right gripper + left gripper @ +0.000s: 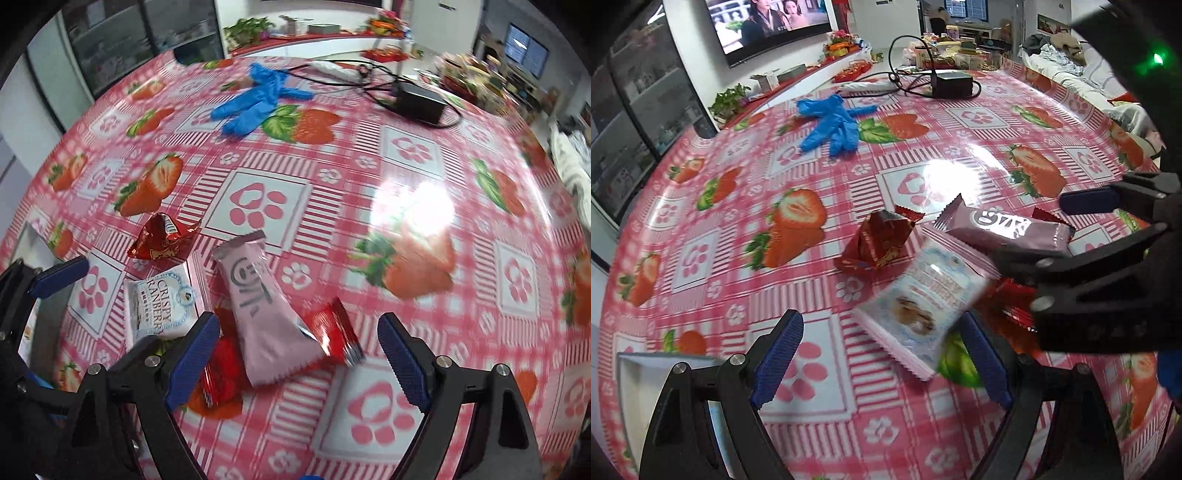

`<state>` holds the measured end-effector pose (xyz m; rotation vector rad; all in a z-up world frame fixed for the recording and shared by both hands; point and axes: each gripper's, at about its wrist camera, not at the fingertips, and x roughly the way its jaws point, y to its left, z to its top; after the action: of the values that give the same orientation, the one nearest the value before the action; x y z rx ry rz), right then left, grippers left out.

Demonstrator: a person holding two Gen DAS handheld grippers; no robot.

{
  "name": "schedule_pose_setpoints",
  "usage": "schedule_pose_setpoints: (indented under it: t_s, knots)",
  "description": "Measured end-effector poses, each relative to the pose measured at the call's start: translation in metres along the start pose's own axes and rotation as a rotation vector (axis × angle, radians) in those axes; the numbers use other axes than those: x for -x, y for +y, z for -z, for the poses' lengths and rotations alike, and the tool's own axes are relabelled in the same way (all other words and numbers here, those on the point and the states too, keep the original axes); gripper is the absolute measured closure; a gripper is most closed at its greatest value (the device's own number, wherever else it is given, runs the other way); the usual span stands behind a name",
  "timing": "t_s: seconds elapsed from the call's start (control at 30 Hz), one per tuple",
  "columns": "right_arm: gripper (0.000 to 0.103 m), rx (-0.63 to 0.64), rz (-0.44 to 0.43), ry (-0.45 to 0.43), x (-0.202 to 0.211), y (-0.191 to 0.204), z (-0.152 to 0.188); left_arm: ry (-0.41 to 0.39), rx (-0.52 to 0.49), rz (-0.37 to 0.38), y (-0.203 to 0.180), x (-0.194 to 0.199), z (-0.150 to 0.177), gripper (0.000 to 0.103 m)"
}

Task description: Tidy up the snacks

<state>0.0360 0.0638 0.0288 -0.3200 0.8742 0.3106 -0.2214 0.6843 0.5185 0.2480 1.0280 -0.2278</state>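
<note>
Several snack packets lie in a small heap on the strawberry-print tablecloth (798, 387). In the left wrist view a white cranberry packet (919, 306) lies just ahead of my left gripper (882, 363), which is open and holds nothing. Beyond it are a red pyramid packet (879, 243) and a mauve bar packet (1008, 229). In the right wrist view the mauve bar packet (266, 306) lies between the spread fingers of my right gripper (297, 358), its pads clear of it. Red packets (336, 332) lie partly hidden under it. The white packet (162, 306) and the pyramid packet (162, 240) lie to the left.
Blue gloves (831, 125) lie further back on the table. A black power brick (955, 83) with cables sits at the far edge. A white box (631, 369) shows at the lower left beside my left gripper. A television and cabinets stand behind the table.
</note>
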Motion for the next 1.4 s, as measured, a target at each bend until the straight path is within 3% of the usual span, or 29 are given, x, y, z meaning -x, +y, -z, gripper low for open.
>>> schedule_pose_setpoints:
  t_s: [0.1,0.2,0.23,0.43,0.63,0.73,0.8,0.93,0.97,1.0,1.03,1.07,1.17,1.4]
  knots:
    - [0.043,0.019,0.005,0.006,-0.013,0.005,-0.003,-0.002,0.002,0.002,-0.004,-0.008,-0.001,0.014]
    - [0.069,0.018,0.001,-0.016,-0.011,0.006,-0.004,-0.003,0.049,0.021,-0.002,-0.009,-0.005,0.036]
    - [0.069,0.007,-0.005,-0.019,-0.010,0.004,-0.004,0.009,0.080,0.046,-0.001,-0.009,-0.007,0.045]
    - [0.070,-0.055,-0.026,-0.040,0.009,-0.013,0.016,0.026,0.167,0.019,0.005,0.005,0.016,0.047]
    - [0.070,-0.110,-0.025,-0.063,0.050,-0.040,0.058,0.041,0.280,-0.029,0.007,0.046,0.082,0.047]
    - [0.070,-0.145,-0.018,-0.047,0.064,-0.051,0.091,0.033,0.276,-0.046,-0.006,0.064,0.110,0.047]
    - [0.070,-0.182,-0.026,-0.027,0.072,-0.057,0.118,0.028,0.279,-0.047,-0.013,0.074,0.123,0.046]
    - [0.070,-0.229,-0.063,0.016,0.080,-0.061,0.164,0.012,0.229,-0.069,-0.023,0.081,0.131,0.032]
    - [0.069,-0.228,-0.072,0.029,0.080,-0.061,0.172,0.010,0.219,-0.078,-0.023,0.082,0.129,0.028]
    - [0.058,-0.225,-0.071,0.018,0.083,-0.062,0.177,0.001,0.216,-0.080,-0.021,0.083,0.127,0.025]
    - [0.039,-0.229,-0.055,0.018,0.084,-0.062,0.178,-0.009,0.212,-0.077,-0.020,0.084,0.125,0.021]
    - [0.011,-0.245,-0.029,0.014,0.086,-0.063,0.177,-0.020,0.204,-0.081,-0.018,0.083,0.122,0.021]
    - [0.008,-0.285,-0.026,-0.032,0.090,-0.066,0.161,-0.022,0.187,-0.099,-0.017,0.073,0.116,0.021]
    - [0.010,-0.230,0.029,-0.021,0.051,-0.046,0.094,-0.043,0.219,-0.063,-0.013,0.058,0.111,0.015]
